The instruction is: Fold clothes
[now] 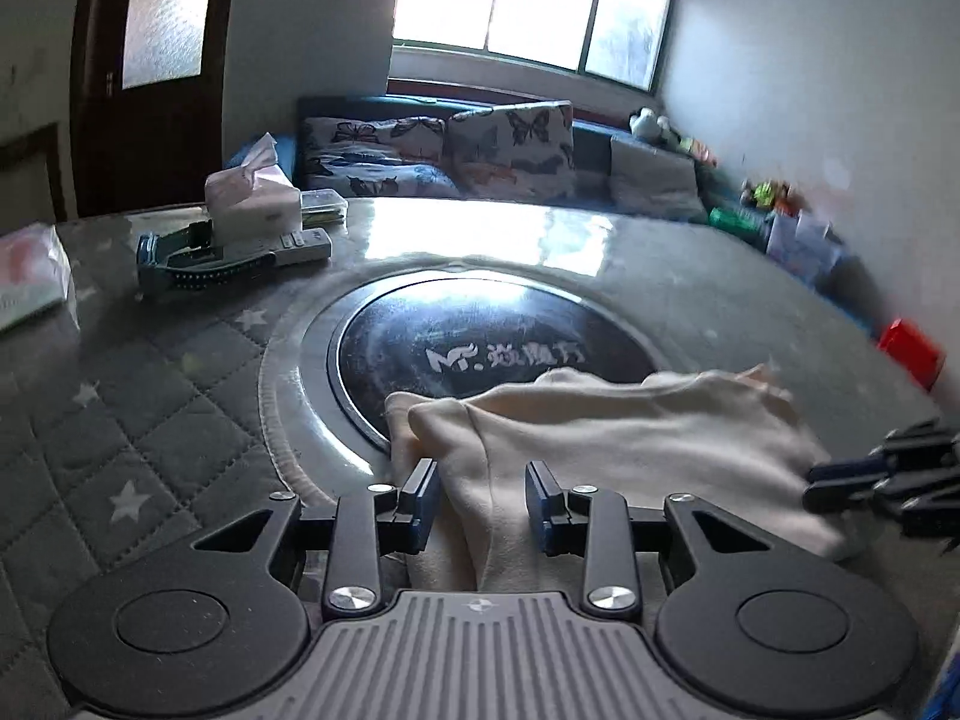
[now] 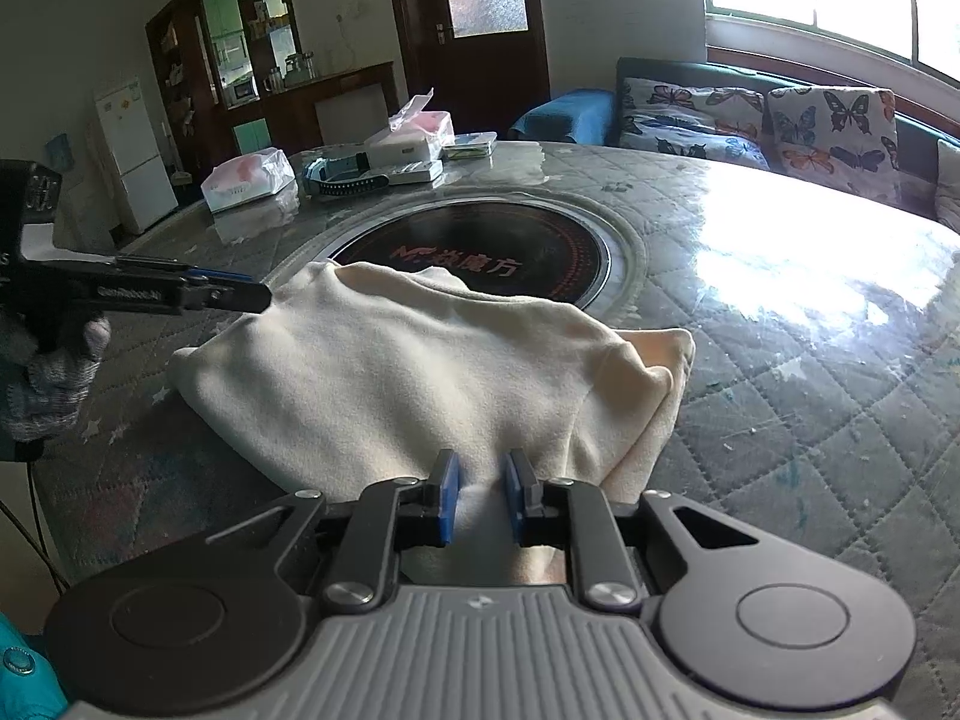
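Closest to us, our left hand-held gripper (image 1: 483,501) has its two blue pads spread apart, with a ridge of the soft cream fleece garment (image 1: 600,438) running between them. The pads are not squeezing it, so that one is let go. Our right hand-held gripper (image 2: 483,495) has its pads much closer together, with a bump of the cloth between them. We think it is pinching the near edge, but we cannot tell for sure how tight.

The garment lies in a loose, partly folded heap on the round counter with the grey quilted star cover (image 2: 780,372). Its far edge hangs over the black round glass plate (image 2: 516,252) in the middle of the counter.

We think the cloth is light, floppy and thick. It will sag and bunch if we lift it by one spot, so we should hold it at two corners or along one edge and keep it stretched between both hands.

Farther back sit a white tissue box (image 1: 252,204) and a grey remote (image 1: 300,243)
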Tool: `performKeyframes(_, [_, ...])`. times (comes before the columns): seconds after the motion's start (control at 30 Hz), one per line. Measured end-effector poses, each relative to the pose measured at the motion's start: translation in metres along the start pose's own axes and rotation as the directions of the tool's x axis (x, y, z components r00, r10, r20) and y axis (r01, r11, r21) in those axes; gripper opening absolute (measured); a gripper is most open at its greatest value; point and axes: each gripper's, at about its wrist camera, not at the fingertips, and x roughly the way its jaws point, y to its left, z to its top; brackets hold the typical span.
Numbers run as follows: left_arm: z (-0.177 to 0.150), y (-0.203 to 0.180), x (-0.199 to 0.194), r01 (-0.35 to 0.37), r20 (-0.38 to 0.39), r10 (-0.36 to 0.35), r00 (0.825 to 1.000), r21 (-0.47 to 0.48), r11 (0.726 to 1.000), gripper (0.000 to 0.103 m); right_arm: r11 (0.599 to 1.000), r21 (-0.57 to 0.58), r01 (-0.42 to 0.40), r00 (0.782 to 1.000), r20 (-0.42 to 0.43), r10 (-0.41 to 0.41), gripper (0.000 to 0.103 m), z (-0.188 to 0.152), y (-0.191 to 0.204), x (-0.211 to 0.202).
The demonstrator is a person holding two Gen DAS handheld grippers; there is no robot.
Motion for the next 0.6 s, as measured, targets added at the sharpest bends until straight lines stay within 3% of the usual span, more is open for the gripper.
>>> performKeyframes(0.17, [-0.001, 0.009, 0.006, 0.085, -0.044, -0.087, 0.995, -0.046, 0.995, 0.032, 1.000, 0.001, 0.003, 1.000, 0.001, -0.003, 0.017, 0.000, 0.001, 0.000])
performKeyframes(0.33, [-0.006, 0.019, 0.011, 0.079, -0.069, -0.089, 0.994, -0.131, 0.988, 0.036, 1.000, 0.001, 0.007, 1.000, 0.001, -0.007, 0.017, -0.001, 0.001, 0.000])
performKeyframes(0.37, [-0.006, 0.020, 0.011, 0.085, -0.067, -0.096, 0.993, -0.143, 0.986, 0.033, 1.000, 0.001, 0.008, 1.000, 0.001, -0.008, 0.017, -0.001, 0.002, 0.000])
performKeyframes(0.43, [-0.006, 0.019, 0.009, 0.086, -0.057, -0.094, 0.994, -0.135, 0.987, 0.015, 1.000, -0.001, 0.010, 1.000, -0.001, -0.010, 0.017, 0.000, 0.002, 0.000])
performKeyframes(0.53, [-0.004, 0.012, 0.003, 0.055, -0.033, -0.059, 0.998, -0.092, 0.994, 0.010, 1.000, -0.008, 0.015, 1.000, -0.004, -0.015, 0.017, 0.000, 0.003, 0.000])
performKeyframes(0.6, [-0.006, 0.001, 0.001, -0.009, -0.026, 0.008, 1.000, -0.016, 1.000, 0.009, 1.000, -0.016, 0.020, 1.000, -0.004, -0.020, 0.017, 0.000, 0.004, 0.000])
